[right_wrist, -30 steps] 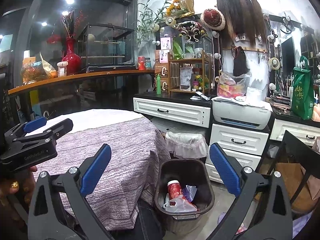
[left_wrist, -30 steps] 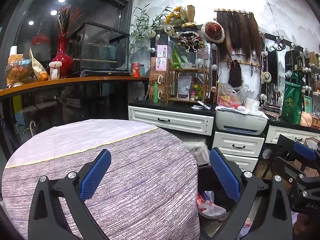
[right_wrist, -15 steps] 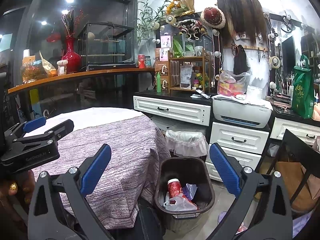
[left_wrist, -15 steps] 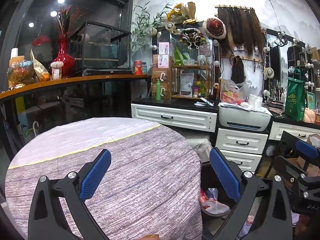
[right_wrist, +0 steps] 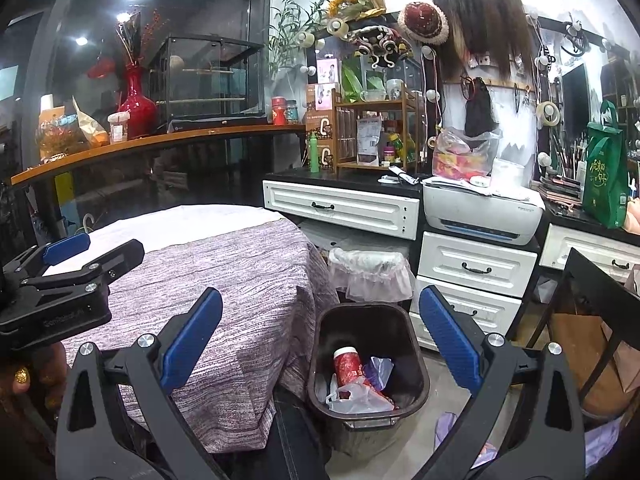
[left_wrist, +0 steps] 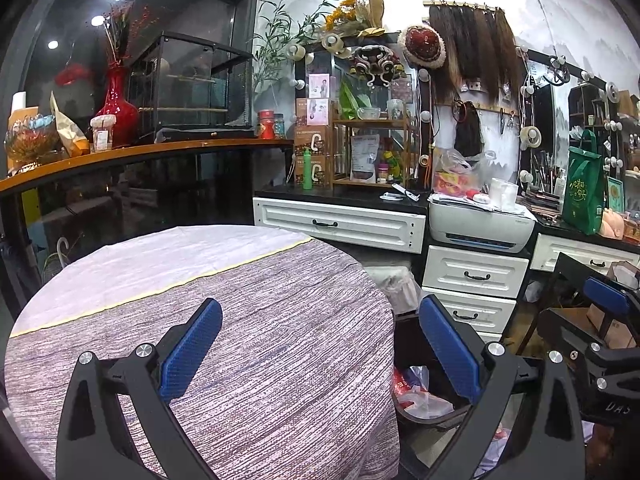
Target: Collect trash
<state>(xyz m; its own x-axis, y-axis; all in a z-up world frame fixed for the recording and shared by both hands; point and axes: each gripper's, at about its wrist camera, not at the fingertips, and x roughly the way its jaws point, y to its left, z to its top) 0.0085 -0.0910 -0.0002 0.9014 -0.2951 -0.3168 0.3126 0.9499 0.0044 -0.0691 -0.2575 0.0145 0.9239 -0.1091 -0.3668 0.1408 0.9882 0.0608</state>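
A black trash bin [right_wrist: 416,372] stands on the floor beside the round table [right_wrist: 240,280]. Inside lie a red can [right_wrist: 347,366], a white plastic bag [right_wrist: 356,398] and a purple wrapper [right_wrist: 378,370]. My right gripper [right_wrist: 320,340] is open and empty, above and in front of the bin. My left gripper [left_wrist: 320,344] is open and empty over the table's right edge [left_wrist: 280,340]; the bin [left_wrist: 412,404] shows partly behind its right finger. Each gripper shows in the other's view, the left [right_wrist: 68,280] and the right [left_wrist: 600,352].
A second bin with a frilly white liner [right_wrist: 370,270] stands behind the black bin. White drawers [right_wrist: 472,268] and a printer [right_wrist: 480,212] line the back wall. A dark chair frame [right_wrist: 592,308] is at the right. A wooden counter [left_wrist: 140,152] runs behind the table.
The left gripper has drifted slightly left and back, so the table fills more of its view. The right gripper has barely moved. Both stayed open.
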